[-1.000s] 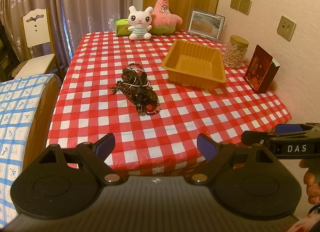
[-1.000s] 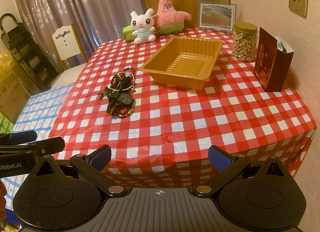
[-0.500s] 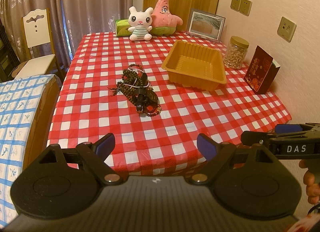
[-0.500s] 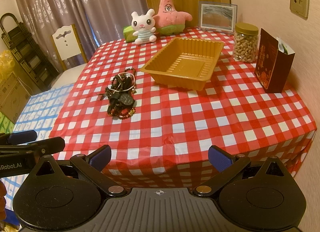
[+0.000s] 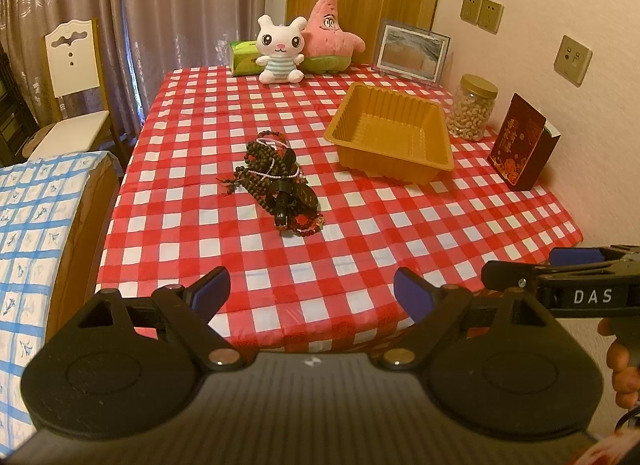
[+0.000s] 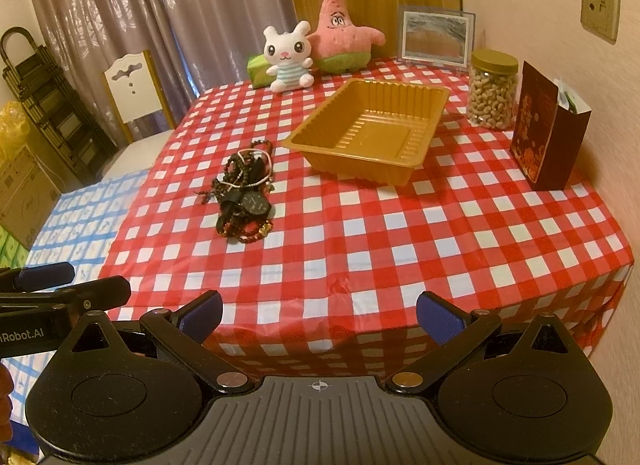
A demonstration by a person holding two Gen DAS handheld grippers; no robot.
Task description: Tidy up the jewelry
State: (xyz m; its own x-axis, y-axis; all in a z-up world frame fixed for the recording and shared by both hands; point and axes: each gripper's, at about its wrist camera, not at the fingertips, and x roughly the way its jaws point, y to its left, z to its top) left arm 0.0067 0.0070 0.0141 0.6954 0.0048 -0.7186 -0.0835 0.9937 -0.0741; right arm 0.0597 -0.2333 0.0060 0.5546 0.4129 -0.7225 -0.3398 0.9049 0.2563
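Note:
A tangled pile of jewelry (image 5: 276, 181), dark bead strings, a black watch and a reddish bracelet, lies on the red checked tablecloth (image 5: 360, 233) left of centre. It also shows in the right wrist view (image 6: 244, 197). An empty golden plastic tray (image 5: 390, 135) stands to its right, also seen from the right wrist (image 6: 370, 131). My left gripper (image 5: 310, 297) is open and empty above the table's near edge. My right gripper (image 6: 318, 315) is open and empty there too, and shows from the side in the left wrist view (image 5: 560, 269).
Two plush toys (image 5: 304, 47), a green box, a picture frame (image 5: 410, 51), a jar of nuts (image 5: 472, 107) and a dark red gift bag (image 5: 522, 143) line the back and right. A wall runs on the right. A chair (image 5: 74, 77) and a blue checked surface (image 5: 32, 225) are left.
Both grippers have drawn back and risen slightly, so the table looks a little farther. Nothing on the table has moved, and both stay open.

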